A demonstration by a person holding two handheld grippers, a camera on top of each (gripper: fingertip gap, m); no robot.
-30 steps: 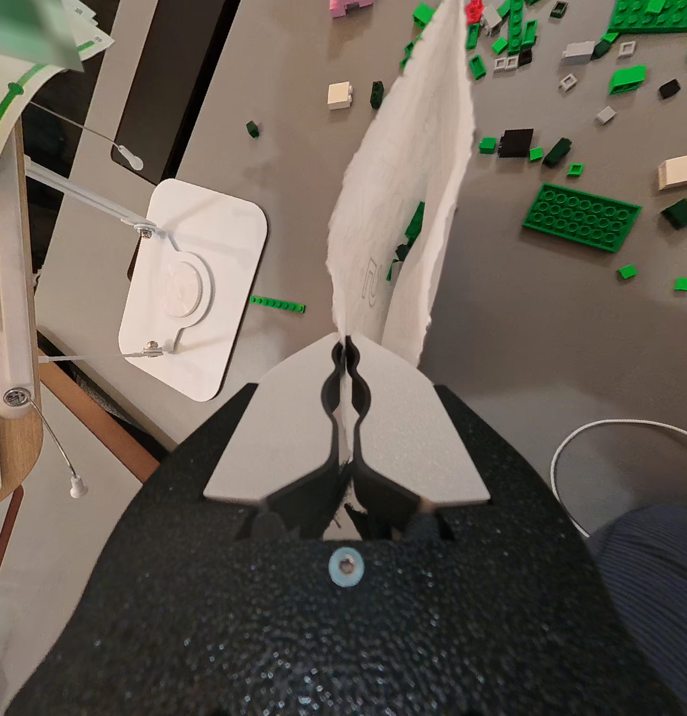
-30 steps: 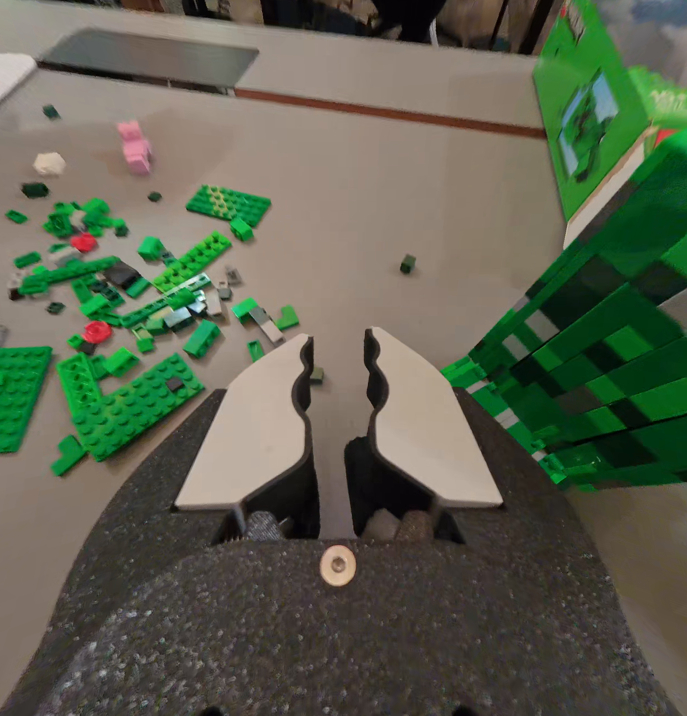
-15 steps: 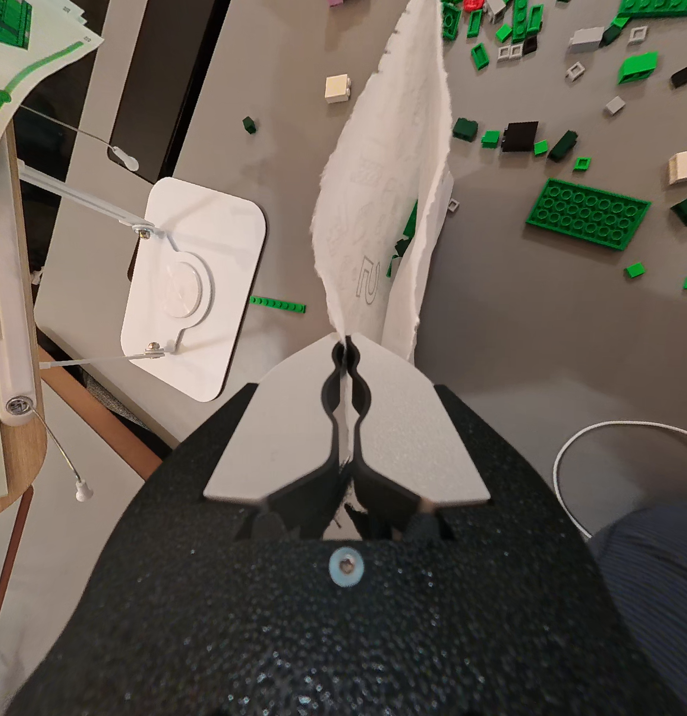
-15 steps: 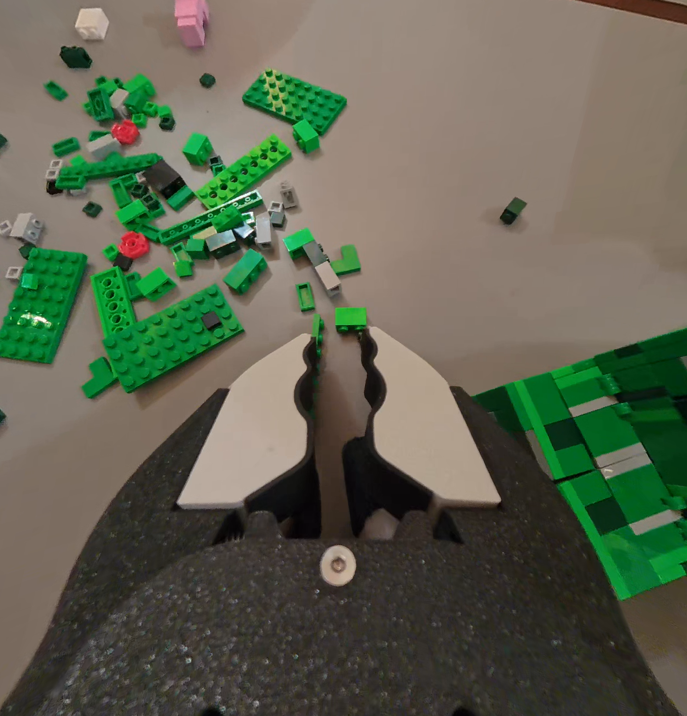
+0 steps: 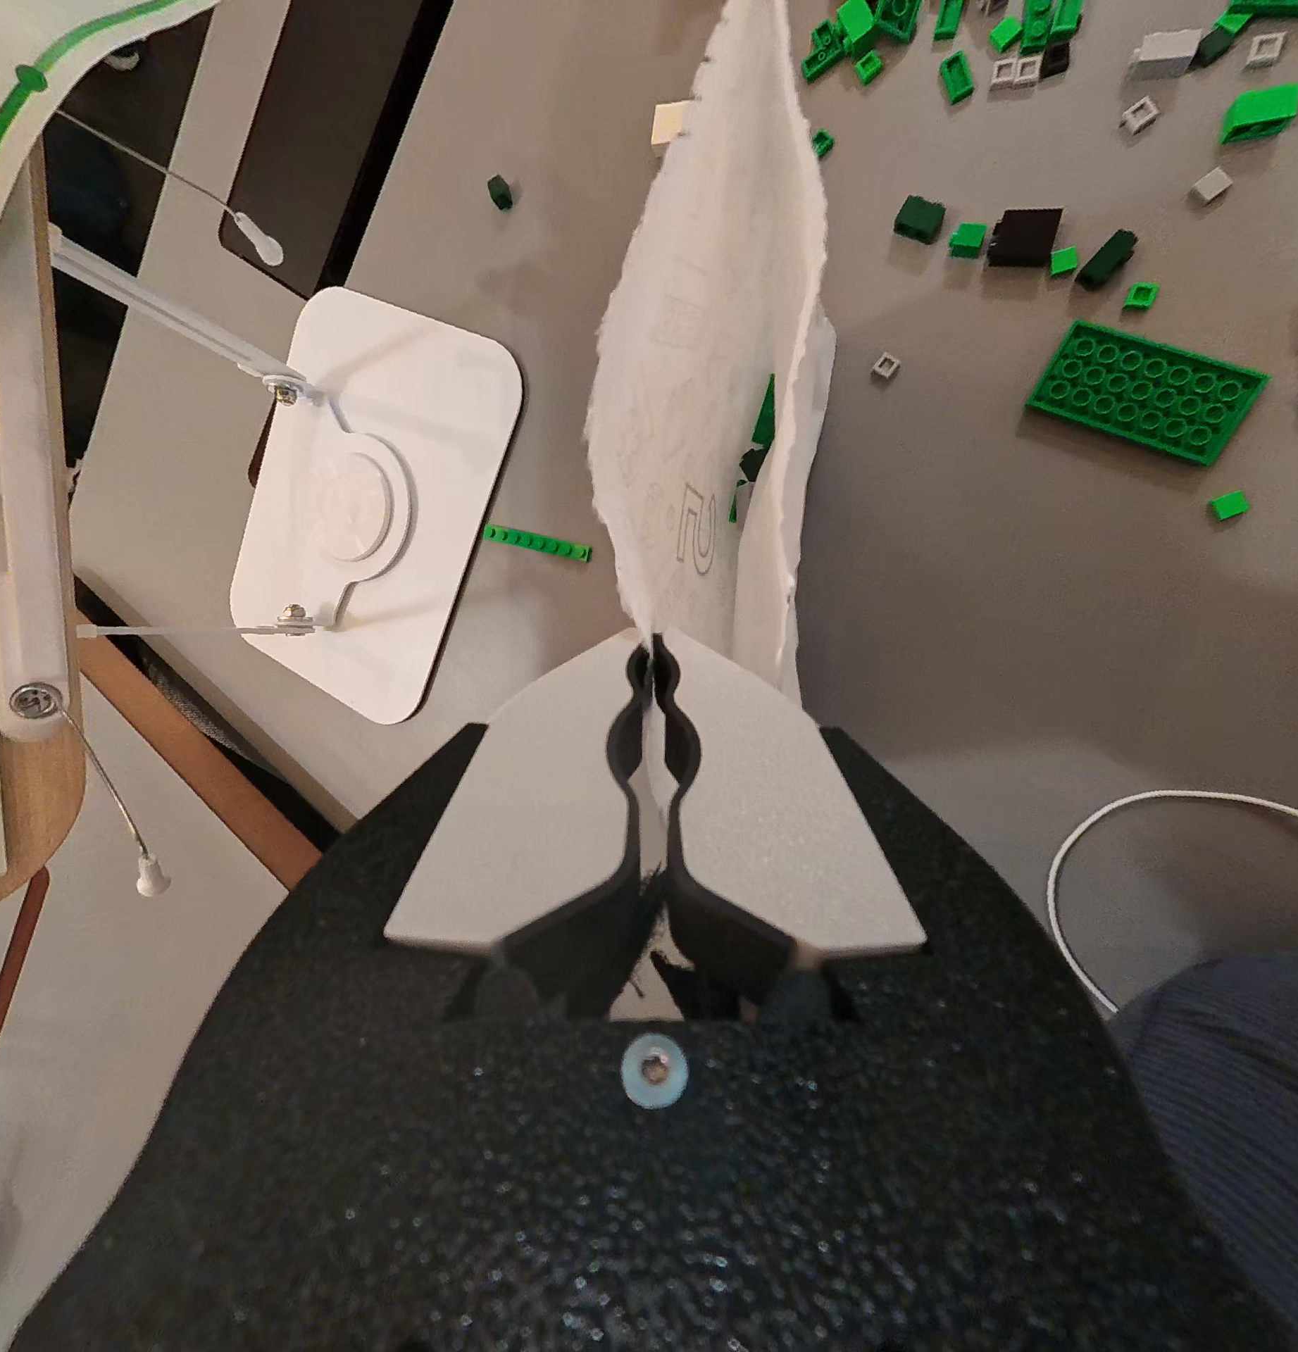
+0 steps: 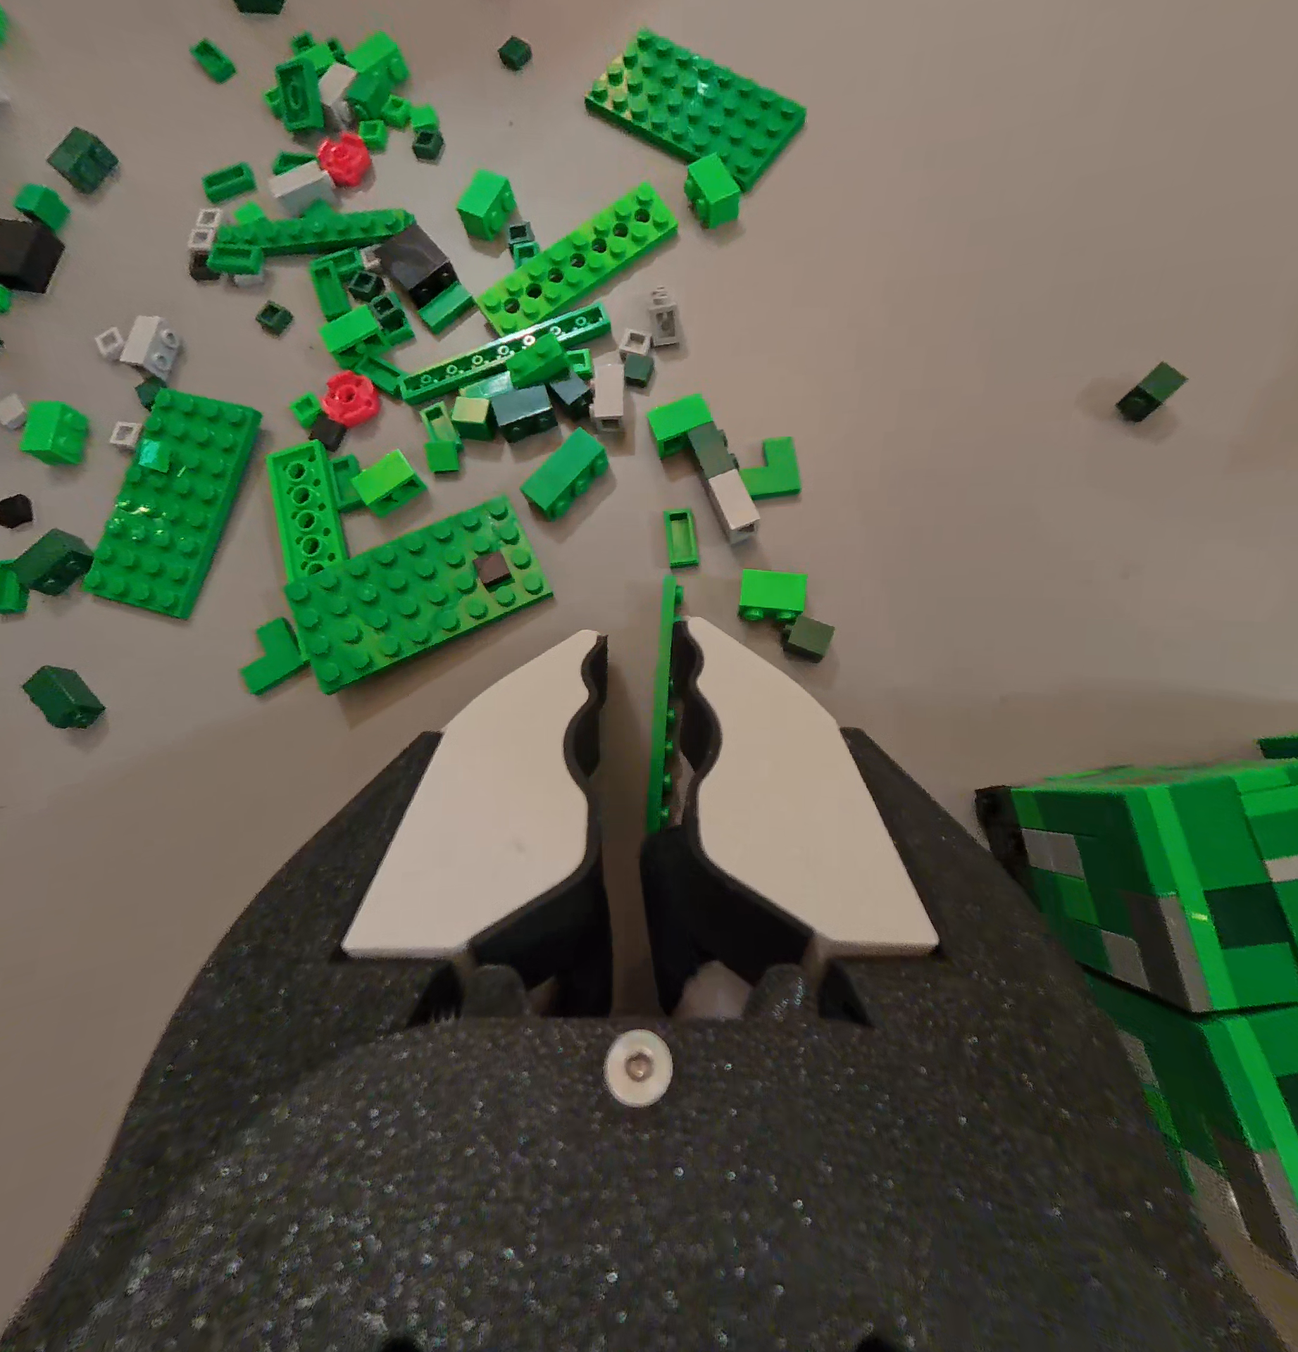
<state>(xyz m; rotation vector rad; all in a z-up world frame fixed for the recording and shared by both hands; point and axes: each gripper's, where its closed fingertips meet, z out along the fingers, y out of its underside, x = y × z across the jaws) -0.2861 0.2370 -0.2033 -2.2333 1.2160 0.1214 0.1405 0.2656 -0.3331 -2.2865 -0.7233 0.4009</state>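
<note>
A grey desk [image 5: 997, 658] fills both views, strewn with loose building bricks, mostly green with some grey, black and red.

In the right wrist view a built block of green, dark green and grey bricks [image 6: 1180, 878] sits at the right edge, just beside the right gripper [image 6: 646, 631]. Its jaws are spread a little. A thin green strip [image 6: 664, 695] stands on edge between them, lying against the right jaw's inner face, with a clear gap of bare desk between it and the left jaw. It is not pinched from both sides, and whether its lower edge rests on the desk cannot be told.

The left gripper [image 5: 653, 644] has its jaws pressed together on the bottom corner of a torn white paper bag [image 5: 704, 366], which rises from the tips and hangs open above the desk. To its left lies a white stand base [image 5: 368, 497] with thin metal arms. A white cable [image 5: 1070, 841] curves at the right, above a bit of blue cloth [image 5: 1231, 1097].

Ahead of the right gripper lies a wide studded plate [image 6: 419, 592] with one small dark tile on it. A bright green brick [image 6: 771, 592] lies just beside the right jaw's tip. A lone dark green brick [image 6: 1150, 391] sits well apart to the right.
</note>
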